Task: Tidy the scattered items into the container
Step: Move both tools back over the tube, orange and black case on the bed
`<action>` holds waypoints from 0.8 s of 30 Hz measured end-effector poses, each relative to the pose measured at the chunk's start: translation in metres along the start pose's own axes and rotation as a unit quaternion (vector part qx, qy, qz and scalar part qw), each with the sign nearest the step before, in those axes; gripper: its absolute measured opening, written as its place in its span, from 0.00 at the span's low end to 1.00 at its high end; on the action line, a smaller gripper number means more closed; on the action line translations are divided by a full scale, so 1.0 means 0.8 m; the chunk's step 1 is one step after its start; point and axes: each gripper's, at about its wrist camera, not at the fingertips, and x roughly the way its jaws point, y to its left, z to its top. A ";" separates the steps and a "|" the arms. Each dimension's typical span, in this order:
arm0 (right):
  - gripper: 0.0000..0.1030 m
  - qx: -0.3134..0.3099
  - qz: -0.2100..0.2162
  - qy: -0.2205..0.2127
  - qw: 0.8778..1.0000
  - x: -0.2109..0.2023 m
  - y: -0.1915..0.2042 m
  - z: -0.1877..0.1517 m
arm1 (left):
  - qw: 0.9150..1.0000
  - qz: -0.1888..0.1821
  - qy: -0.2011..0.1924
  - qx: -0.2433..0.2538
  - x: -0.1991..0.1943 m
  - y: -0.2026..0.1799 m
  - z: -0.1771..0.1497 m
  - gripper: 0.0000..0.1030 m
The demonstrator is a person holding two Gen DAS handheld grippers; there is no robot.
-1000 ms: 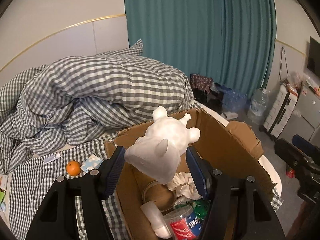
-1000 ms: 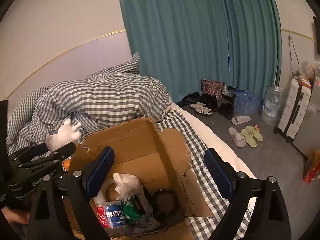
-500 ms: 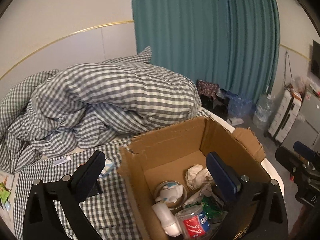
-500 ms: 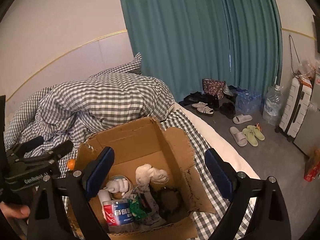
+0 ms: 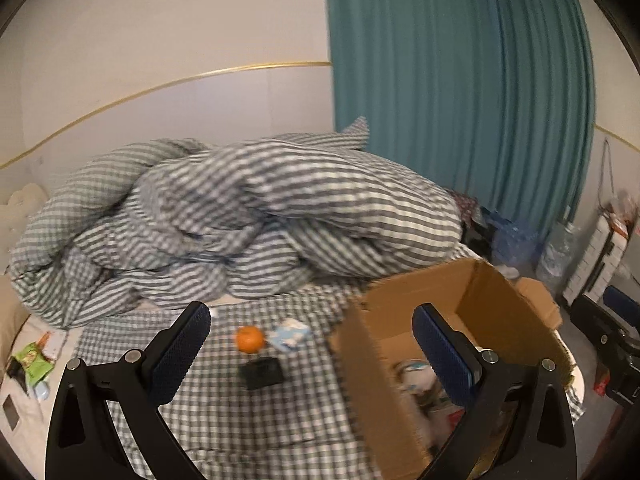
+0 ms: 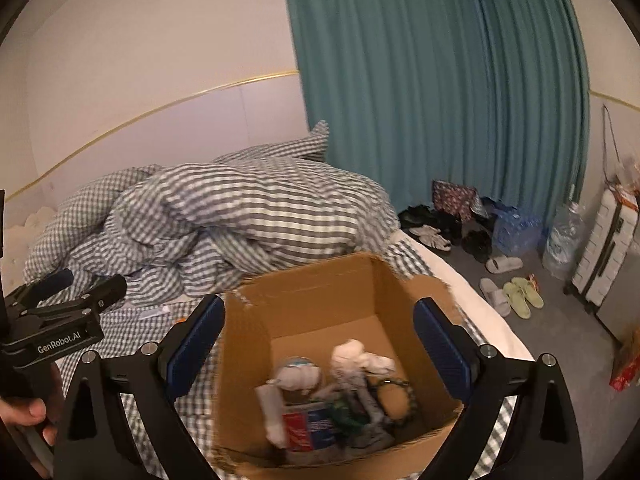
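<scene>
My left gripper (image 5: 312, 344) stands wide open and empty above the checked sheet. Between its fingers, farther off, lie an orange (image 5: 250, 339), a blue-and-white packet (image 5: 289, 334) and a small black box (image 5: 262, 372). The cardboard box (image 5: 472, 292) is to its right. My right gripper (image 6: 318, 346) hangs open and empty over the cardboard box (image 6: 320, 296). Inside are a white plush toy (image 6: 360, 360), a red-and-blue can (image 6: 308, 424) and other items. The left gripper (image 6: 86, 282) shows at the left of the right wrist view, in a hand (image 6: 24, 412).
A bunched checked duvet (image 5: 240, 220) fills the back of the bed. A green packet (image 5: 32, 364) and small items lie at the bed's left edge. Shoes and slippers (image 6: 516, 300), a suitcase (image 6: 604, 256) and a water bottle (image 6: 560, 240) stand on the floor by the teal curtain.
The left gripper opened and let the white plush toy drop into the box, then swung left and up toward the orange. The right gripper rose a little, staying open over the box.
</scene>
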 end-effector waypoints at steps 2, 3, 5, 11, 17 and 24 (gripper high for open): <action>0.94 -0.010 0.008 -0.005 1.000 -0.003 0.024 0.003 | 1.000 0.009 -0.004 -0.011 -0.009 0.028 -0.002 1.00; 0.95 -0.013 0.011 -0.007 1.000 -0.004 0.034 0.004 | 1.000 0.014 -0.006 -0.016 -0.014 0.041 -0.003 1.00; 0.95 -0.018 0.020 -0.008 1.000 -0.005 0.054 0.005 | 0.999 0.026 -0.009 -0.025 -0.023 0.068 -0.006 1.00; 1.00 -0.050 0.041 -0.014 0.998 -0.012 0.127 0.003 | 0.996 0.054 -0.014 -0.065 -0.044 0.153 -0.016 1.00; 1.00 -0.086 0.062 -0.007 0.994 -0.007 0.193 -0.003 | 0.992 0.078 -0.017 -0.102 -0.056 0.227 -0.030 1.00; 1.00 -0.120 0.080 0.012 0.989 0.014 0.252 -0.022 | 0.988 0.105 -0.013 -0.114 -0.058 0.288 -0.052 1.00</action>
